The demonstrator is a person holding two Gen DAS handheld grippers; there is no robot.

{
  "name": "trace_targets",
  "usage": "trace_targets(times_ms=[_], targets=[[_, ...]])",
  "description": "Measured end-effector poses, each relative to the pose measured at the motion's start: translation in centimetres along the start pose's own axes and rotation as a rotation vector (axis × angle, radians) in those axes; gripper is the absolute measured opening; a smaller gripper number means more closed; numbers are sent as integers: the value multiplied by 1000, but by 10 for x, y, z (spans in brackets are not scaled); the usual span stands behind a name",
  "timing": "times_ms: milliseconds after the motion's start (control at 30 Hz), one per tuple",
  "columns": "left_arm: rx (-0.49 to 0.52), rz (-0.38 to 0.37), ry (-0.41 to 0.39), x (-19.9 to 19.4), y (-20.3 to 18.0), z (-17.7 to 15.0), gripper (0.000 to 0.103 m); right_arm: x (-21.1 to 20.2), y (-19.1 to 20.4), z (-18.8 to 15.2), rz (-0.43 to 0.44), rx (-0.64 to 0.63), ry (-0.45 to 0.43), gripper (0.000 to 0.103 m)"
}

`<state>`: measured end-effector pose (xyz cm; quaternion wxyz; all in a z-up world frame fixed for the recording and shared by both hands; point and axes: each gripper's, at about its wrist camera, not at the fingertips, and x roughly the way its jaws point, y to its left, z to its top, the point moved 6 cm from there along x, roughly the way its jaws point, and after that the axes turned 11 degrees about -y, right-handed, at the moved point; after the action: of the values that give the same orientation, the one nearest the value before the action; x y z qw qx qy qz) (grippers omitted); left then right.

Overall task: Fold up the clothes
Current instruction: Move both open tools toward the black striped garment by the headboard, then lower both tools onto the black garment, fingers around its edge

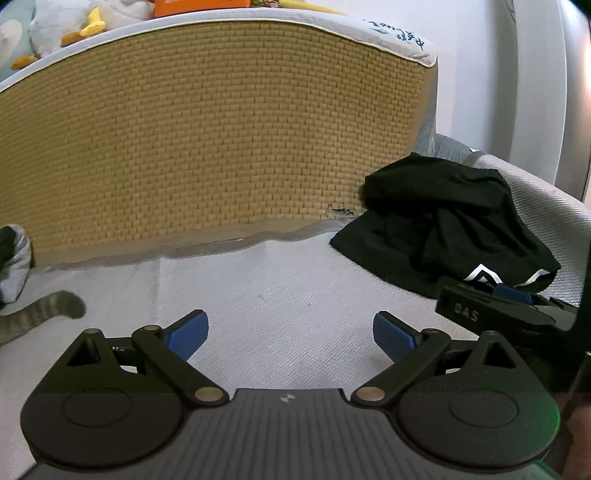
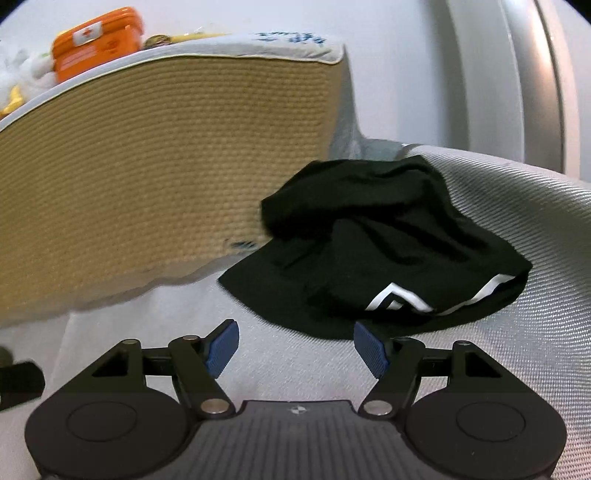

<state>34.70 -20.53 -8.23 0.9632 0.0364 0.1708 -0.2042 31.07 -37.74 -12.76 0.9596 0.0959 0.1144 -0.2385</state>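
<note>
A crumpled black garment [image 1: 443,221] with white stripe markings lies in a heap on the grey woven surface [image 1: 277,288], at the right of the left wrist view. In the right wrist view the same black garment [image 2: 388,251] sits just beyond the fingers, slightly right of centre. My left gripper [image 1: 291,338] is open with nothing between its blue pads, well left of the heap. My right gripper [image 2: 295,349] is open and empty too, its right pad [image 2: 371,350] close to the garment's near edge. The right gripper's body [image 1: 491,306] shows at the right edge of the left wrist view.
A tall tan woven mattress side [image 1: 207,133] stands upright behind the surface. On top of it sit an orange first-aid box [image 2: 98,42] and plush toys [image 1: 74,26]. A striped tail-like grey shape [image 1: 44,314] and grey cloth [image 1: 14,258] lie at the left. A white wall [image 2: 424,74] rises at the right.
</note>
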Motion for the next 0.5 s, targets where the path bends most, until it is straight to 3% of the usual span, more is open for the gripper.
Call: trace_targets(times_ms=[300,500], targets=[[13,-30,-1,21,-14,1,98,37,0,9,-63,41,10,73],[-4,-55,20,39,-20,-4,98,61,-2,8,-120,25,61,73]])
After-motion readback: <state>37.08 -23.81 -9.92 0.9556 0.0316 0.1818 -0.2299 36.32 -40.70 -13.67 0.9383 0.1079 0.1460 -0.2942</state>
